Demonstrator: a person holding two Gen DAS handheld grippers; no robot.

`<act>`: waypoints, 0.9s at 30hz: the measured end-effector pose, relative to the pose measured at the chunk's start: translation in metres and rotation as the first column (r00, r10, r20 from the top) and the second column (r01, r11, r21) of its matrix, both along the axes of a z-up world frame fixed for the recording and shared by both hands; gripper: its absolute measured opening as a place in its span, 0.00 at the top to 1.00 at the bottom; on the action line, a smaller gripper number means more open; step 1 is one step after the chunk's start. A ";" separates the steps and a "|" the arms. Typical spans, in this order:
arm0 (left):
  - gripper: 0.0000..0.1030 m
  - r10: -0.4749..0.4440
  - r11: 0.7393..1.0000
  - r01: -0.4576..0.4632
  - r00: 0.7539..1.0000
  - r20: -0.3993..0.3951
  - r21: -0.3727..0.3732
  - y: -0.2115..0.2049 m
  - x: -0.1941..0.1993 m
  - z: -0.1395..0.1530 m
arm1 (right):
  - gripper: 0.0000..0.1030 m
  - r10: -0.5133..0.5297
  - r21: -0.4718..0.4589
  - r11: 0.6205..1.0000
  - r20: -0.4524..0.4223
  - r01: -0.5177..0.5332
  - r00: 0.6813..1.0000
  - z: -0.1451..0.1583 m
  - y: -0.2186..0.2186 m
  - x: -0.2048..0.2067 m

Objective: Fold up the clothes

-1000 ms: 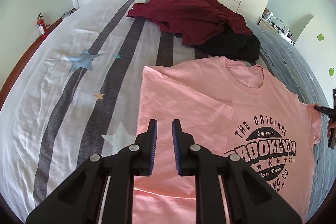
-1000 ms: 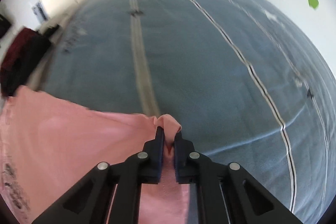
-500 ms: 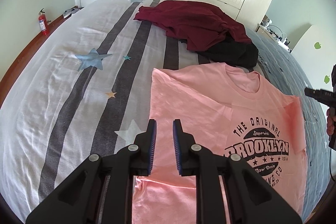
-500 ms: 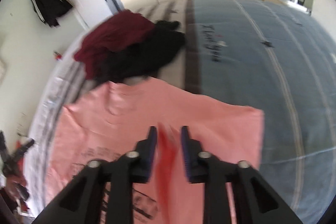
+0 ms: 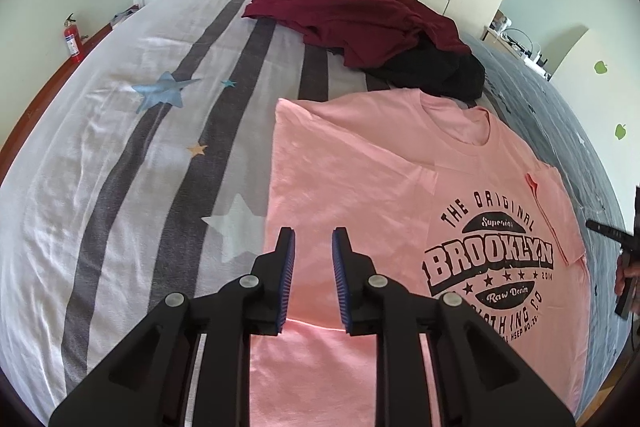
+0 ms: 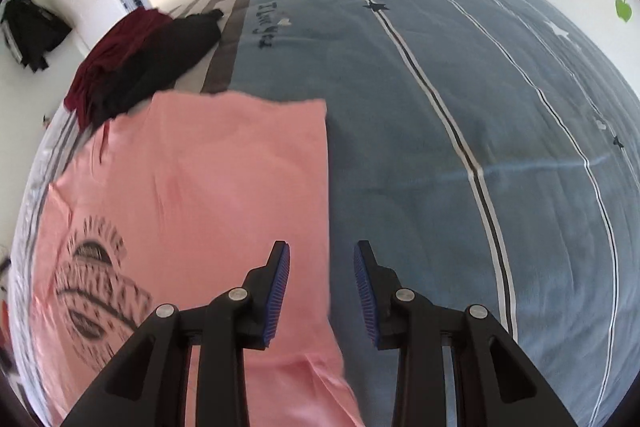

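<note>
Pink tee (image 5: 360, 195) flat on bed (image 5: 120, 155), both sleeves folded in. Left gripper (image 5: 313, 243) narrow gap, empty; right gripper (image 6: 322, 259) fingers just opened, empty. Risk: loose right sleeve flap (image 5: 552, 203) springs back; shallow grab drags only top layer, skewing fold.

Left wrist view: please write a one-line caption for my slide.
Open left gripper hovers over a pink Brooklyn T-shirt with both sleeves folded in, on a striped bed.

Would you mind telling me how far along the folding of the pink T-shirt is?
Done: both sleeves of the pink T-shirt lie folded inward. In hand: nothing; the right gripper has just opened and the left gripper hovers open. Left: the crosswise folds, then the maroon garment and black garment.
</note>
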State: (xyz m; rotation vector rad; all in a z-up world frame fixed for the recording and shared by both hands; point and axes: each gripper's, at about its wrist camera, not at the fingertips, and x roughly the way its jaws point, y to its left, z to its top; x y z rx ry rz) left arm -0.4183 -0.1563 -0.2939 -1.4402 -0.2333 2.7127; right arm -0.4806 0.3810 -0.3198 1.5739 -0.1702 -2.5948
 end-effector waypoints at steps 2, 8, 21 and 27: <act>0.83 -0.003 1.000 0.003 1.000 0.003 0.001 0.005 -0.001 -0.002 | 0.71 0.025 0.009 1.000 -0.010 -0.025 1.000 -0.005 -0.005 0.014; 0.83 -0.021 1.000 0.021 1.000 0.019 -0.007 0.018 0.000 -0.007 | 0.71 0.037 0.106 0.994 0.034 -0.041 0.999 -0.031 -0.009 0.035; 0.83 0.013 1.000 -0.012 0.999 0.038 -0.012 0.010 -0.001 -0.015 | 0.70 0.007 0.033 0.999 -0.061 -0.005 0.998 -0.001 0.015 0.021; 0.83 -0.001 1.000 0.001 1.000 0.026 -0.011 0.013 -0.008 -0.014 | 0.72 0.028 -0.022 0.999 -0.086 -0.030 0.996 -0.007 -0.015 -0.051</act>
